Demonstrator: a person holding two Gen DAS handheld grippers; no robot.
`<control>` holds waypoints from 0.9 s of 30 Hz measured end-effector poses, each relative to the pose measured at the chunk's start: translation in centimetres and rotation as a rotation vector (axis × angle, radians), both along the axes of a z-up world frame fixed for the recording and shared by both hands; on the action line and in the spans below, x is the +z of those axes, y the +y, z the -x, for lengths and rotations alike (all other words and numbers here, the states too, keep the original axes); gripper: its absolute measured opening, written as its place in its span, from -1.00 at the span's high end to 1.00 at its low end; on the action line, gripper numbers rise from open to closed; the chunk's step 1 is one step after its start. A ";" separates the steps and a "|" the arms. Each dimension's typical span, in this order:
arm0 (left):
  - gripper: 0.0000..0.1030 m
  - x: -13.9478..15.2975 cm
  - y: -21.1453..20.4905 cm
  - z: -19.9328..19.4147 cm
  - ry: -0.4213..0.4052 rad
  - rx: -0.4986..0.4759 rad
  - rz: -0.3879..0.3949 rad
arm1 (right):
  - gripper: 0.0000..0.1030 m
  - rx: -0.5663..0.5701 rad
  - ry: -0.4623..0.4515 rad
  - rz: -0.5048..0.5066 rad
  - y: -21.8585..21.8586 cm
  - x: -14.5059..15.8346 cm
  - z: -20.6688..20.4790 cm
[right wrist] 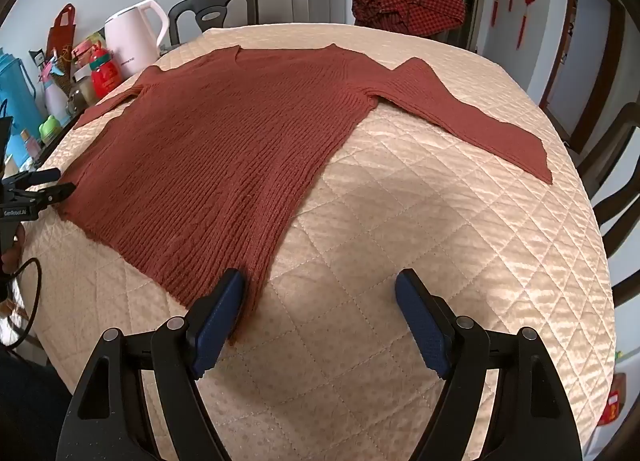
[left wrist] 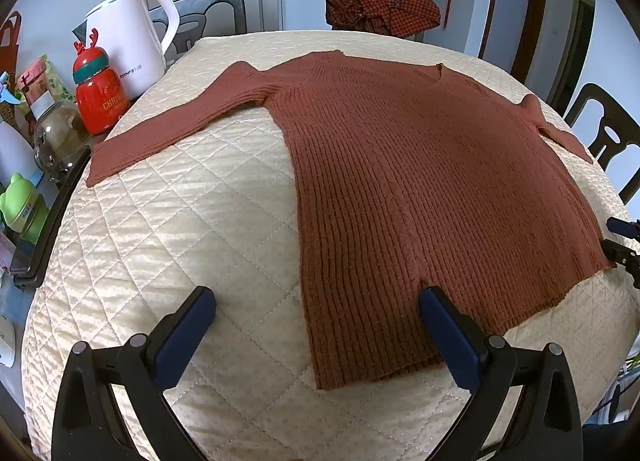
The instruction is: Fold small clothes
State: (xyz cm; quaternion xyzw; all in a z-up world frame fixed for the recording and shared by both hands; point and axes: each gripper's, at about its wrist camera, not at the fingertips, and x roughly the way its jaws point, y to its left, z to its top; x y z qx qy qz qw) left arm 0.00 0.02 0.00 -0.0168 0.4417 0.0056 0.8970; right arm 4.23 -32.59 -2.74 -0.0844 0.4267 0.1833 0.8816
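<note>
Sweater [left wrist: 400, 181] on show from the left wrist view: rust-brown ribbed knit, spread flat on the quilted cream cover [left wrist: 180, 241], one sleeve stretched out to the left toward the clutter at the table edge; white kettle [left wrist: 128, 41] and red Christmas bottle [left wrist: 100, 97] stand beside that sleeve, a red checked cloth [left wrist: 380, 9] heaped at the far edge; the left gripper [left wrist: 316, 309] hangs over the near hem with its blue pads spread wide, nothing pinched between them, one pad above bare quilt, the other above the knit; at the right border the tips of the right gripper [left wrist: 624, 241] peek in by the hem's corner.

Over to the right wrist view: same sweater [right wrist: 224, 157], body to the left, the other sleeve running out to the right across the cover [right wrist: 440, 241]; the right gripper [right wrist: 320, 301] is fully parted and empty, its left pad over the hem's corner, its right pad over quilt; the left gripper [right wrist: 52, 183] shows at the left edge, beside the opposite hem corner.
</note>
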 end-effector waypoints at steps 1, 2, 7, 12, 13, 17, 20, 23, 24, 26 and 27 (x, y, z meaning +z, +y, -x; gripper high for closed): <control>-1.00 0.0 0.0 0.0 -0.001 0.000 -0.002 | -0.51 0.000 0.001 0.000 0.0 0.0 0.0; -1.00 0.0 0.0 0.0 0.000 0.000 -0.003 | -0.51 0.000 0.001 0.001 0.0 0.0 0.0; -1.00 0.0 0.0 0.0 -0.001 -0.001 -0.002 | -0.51 0.000 -0.001 0.000 0.1 -0.1 0.1; -1.00 0.0 -0.1 0.0 0.001 0.004 -0.004 | -0.51 -0.001 0.004 0.000 0.2 -0.1 -0.1; -1.00 0.1 -0.1 0.0 0.001 0.004 -0.004 | -0.51 -0.001 0.004 0.000 0.2 -0.1 -0.1; -1.00 0.0 -0.1 0.0 0.004 0.004 -0.003 | -0.51 -0.004 0.002 -0.002 0.1 -0.1 0.0; -1.00 -0.3 0.1 0.1 0.002 0.005 -0.003 | -0.51 -0.003 0.004 0.001 0.3 -0.1 -0.2; -1.00 -0.4 0.1 0.2 -0.001 0.007 -0.003 | -0.51 -0.003 0.002 -0.001 0.2 -0.1 -0.1; -1.00 -0.4 0.1 0.3 -0.002 0.008 -0.003 | -0.51 -0.003 0.001 -0.001 0.2 -0.1 -0.1; -1.00 -0.3 0.1 0.2 0.000 0.011 -0.004 | -0.51 -0.003 -0.001 -0.002 0.2 -0.1 0.0; -1.00 -0.3 0.0 0.2 0.000 0.010 -0.004 | -0.51 -0.002 0.003 0.000 0.2 -0.2 -0.2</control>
